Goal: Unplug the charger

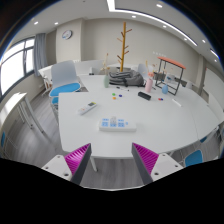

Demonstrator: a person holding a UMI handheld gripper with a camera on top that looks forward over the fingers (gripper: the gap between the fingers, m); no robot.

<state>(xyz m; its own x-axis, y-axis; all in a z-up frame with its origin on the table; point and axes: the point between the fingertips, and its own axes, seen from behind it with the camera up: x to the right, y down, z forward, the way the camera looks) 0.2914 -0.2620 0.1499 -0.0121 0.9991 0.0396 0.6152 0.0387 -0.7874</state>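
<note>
A white power strip lies on the white table, with small light-blue and white chargers plugged into its top. My gripper is open and empty, its magenta pads spread wide. It hangs in front of the table's near edge. The strip lies well beyond the fingers, roughly in line with the gap between them. I cannot make out a cable running from the strip.
A flat grey device lies on the table left of the strip. Small items, a grey bundle and an orange-topped rack stand at the far side. Blue chairs and a wooden coat stand surround the table.
</note>
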